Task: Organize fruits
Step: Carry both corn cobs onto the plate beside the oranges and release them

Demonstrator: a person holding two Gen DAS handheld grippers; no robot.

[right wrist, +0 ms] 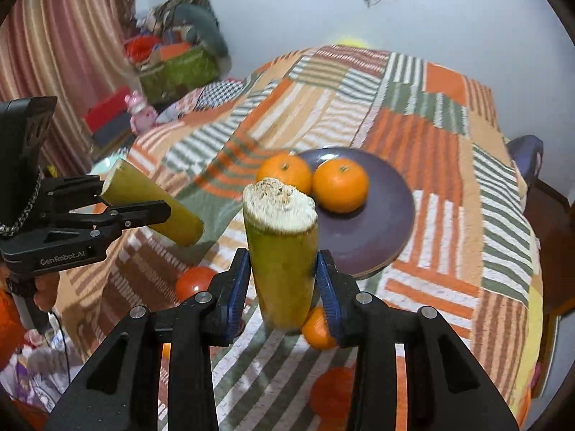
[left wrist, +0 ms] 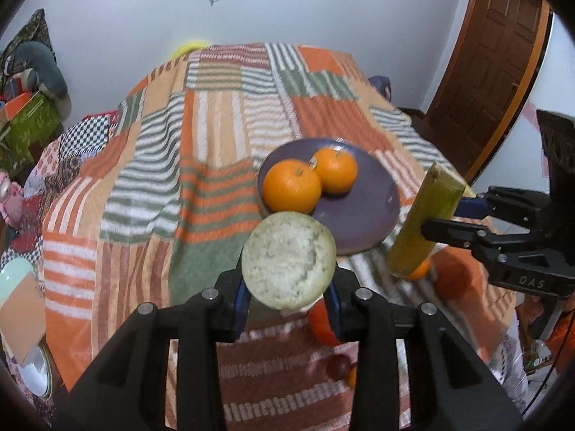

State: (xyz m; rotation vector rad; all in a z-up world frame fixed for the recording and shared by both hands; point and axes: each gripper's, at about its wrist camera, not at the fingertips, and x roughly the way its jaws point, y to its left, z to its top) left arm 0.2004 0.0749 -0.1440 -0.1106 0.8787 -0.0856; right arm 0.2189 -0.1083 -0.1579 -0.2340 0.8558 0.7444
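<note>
While each gripper (left (left wrist: 287,300), right (right wrist: 284,287)) is clamped on a cane piece (left (left wrist: 288,260), right (right wrist: 282,251)), both should be lowered gently onto the plate (right wrist: 377,230) beside the oranges (right wrist: 340,184).

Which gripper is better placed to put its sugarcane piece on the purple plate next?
Probably the right gripper. Its green sugarcane piece stands upright right beside the round purple plate's near rim, while the left gripper holds its tilted sugarcane piece farther to the side.
</note>
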